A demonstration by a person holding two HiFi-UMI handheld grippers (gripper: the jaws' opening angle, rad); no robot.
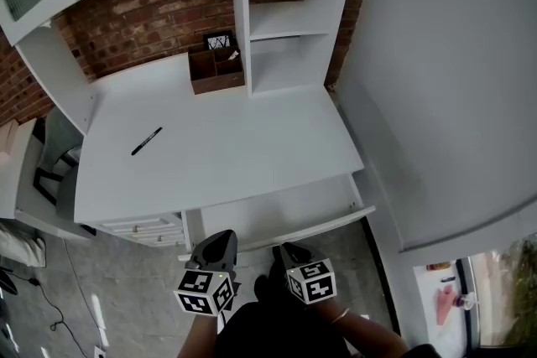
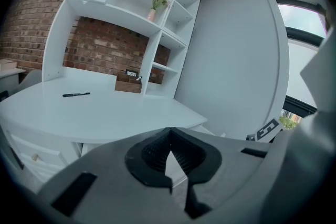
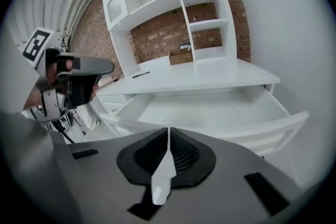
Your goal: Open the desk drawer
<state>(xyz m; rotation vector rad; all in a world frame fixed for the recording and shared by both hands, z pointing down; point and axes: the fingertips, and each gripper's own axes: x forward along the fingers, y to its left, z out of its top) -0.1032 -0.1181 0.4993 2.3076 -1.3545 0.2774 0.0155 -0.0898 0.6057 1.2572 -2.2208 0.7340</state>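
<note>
The white desk point(image 1: 218, 155) has its wide drawer point(image 1: 277, 212) pulled out below the desktop, and its white inside point(image 3: 210, 110) shows nothing in it. The drawer's front panel point(image 3: 220, 136) lies just ahead of my right gripper point(image 3: 168, 131), which hangs above and in front of it, shut with nothing between its jaws. My left gripper point(image 1: 220, 246) sits beside it, left of the drawer front, also shut and holding nothing point(image 2: 169, 131). In the head view the right gripper point(image 1: 289, 251) is near the drawer's front edge without touching it.
A black pen point(image 1: 146, 141) lies on the desktop's left part. A brown organiser point(image 1: 216, 67) stands at the back against the brick wall, next to white shelves point(image 1: 285, 38). Small side drawers point(image 1: 143, 228) sit under the desk's left end. A white wall point(image 1: 445, 96) bounds the right.
</note>
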